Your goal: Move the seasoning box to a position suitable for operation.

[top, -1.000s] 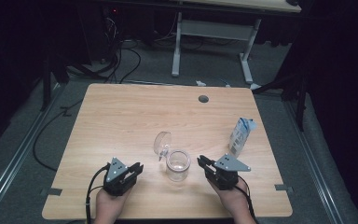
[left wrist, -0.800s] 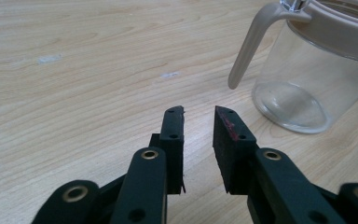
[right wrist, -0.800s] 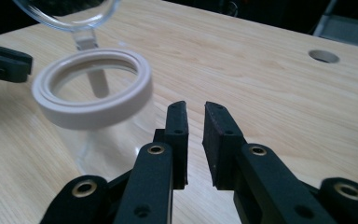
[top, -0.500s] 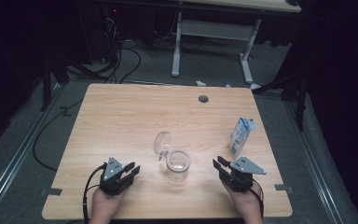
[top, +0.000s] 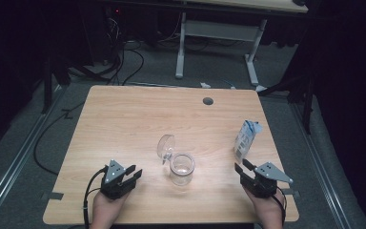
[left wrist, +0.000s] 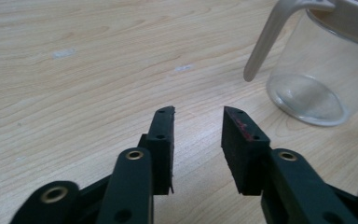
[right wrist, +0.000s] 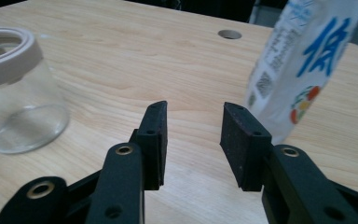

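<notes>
A clear glass jar stands in the near middle of the wooden table, its hinged lid swung open and standing up to its left. A white and blue carton stands upright at the right. My left gripper rests left of the jar, open; its jaws have just been opening with nothing between them. In the left gripper view, the left gripper has the jar ahead to its right. My right gripper sits just in front of the carton, jaws also just opening, empty. In the right gripper view, the right gripper has the carton ahead on its right and the jar on its left.
A round cable hole sits near the table's far edge. Beyond the table stand the white legs of another desk, and cables lie on the grey floor. The right hand is close to the table's right front corner.
My right gripper has moved right, away from the jar, and now sits in front of the carton. Both grippers' jaws stand wider apart. The left hand has stayed put.
</notes>
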Demonstrator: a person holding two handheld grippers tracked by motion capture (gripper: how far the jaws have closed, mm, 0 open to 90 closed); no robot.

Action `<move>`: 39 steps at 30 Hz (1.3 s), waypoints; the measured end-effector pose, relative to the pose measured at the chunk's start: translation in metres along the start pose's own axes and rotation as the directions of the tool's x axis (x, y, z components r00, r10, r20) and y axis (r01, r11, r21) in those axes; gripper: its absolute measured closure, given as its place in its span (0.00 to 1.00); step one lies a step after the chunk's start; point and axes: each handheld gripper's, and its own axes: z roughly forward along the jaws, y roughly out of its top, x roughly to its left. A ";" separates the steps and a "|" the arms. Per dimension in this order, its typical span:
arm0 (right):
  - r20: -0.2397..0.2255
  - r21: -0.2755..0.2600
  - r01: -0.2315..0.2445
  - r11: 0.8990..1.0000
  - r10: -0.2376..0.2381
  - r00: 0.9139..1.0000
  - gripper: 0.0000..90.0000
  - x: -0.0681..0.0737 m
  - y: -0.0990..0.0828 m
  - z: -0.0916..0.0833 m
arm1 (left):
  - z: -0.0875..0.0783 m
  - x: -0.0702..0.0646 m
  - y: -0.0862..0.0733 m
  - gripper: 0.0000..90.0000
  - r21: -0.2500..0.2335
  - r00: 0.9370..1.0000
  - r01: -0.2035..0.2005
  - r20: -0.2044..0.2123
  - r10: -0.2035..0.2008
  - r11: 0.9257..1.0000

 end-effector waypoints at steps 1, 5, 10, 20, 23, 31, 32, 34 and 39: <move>0.006 0.000 0.000 1.000 0.000 1.000 0.66 -0.002 0.000 0.000 | 0.000 0.000 0.000 0.74 0.000 1.000 -0.001 0.004 0.001 1.000; 0.021 0.006 -0.024 1.000 0.024 0.999 0.61 -0.010 0.000 0.001 | 0.000 0.000 -0.001 0.78 -0.003 1.000 -0.004 0.013 0.004 1.000; 0.048 0.011 -0.039 0.999 0.038 0.998 0.56 -0.019 0.003 0.006 | -0.008 0.001 -0.005 0.75 -0.026 1.000 0.004 -0.007 -0.005 1.000; 0.125 0.036 -0.062 0.997 0.057 0.991 0.46 -0.030 0.013 0.035 | -0.030 0.014 -0.018 0.74 -0.048 0.997 0.055 -0.049 -0.057 0.997; 0.151 0.041 -0.070 0.997 0.063 0.987 0.45 -0.034 0.015 0.042 | -0.036 0.016 -0.021 0.74 -0.056 0.996 0.061 -0.059 -0.064 0.997; 0.214 0.045 -0.065 0.997 0.054 0.975 0.53 -0.040 0.020 0.055 | -0.043 0.016 -0.026 0.73 -0.056 0.994 0.071 -0.079 -0.075 0.996; 0.224 0.049 -0.060 0.997 0.047 0.974 0.54 -0.039 0.021 0.057 | -0.044 0.016 -0.027 0.73 -0.058 0.994 0.070 -0.080 -0.075 0.996; 0.237 0.056 -0.056 0.997 0.041 0.971 0.56 -0.039 0.022 0.060 | -0.045 0.016 -0.027 0.73 -0.059 0.994 0.068 -0.083 -0.072 0.996; 0.257 0.047 -0.056 0.997 0.042 0.966 0.59 -0.040 0.023 0.063 | -0.047 0.018 -0.028 0.73 -0.065 0.993 0.077 -0.086 -0.082 0.995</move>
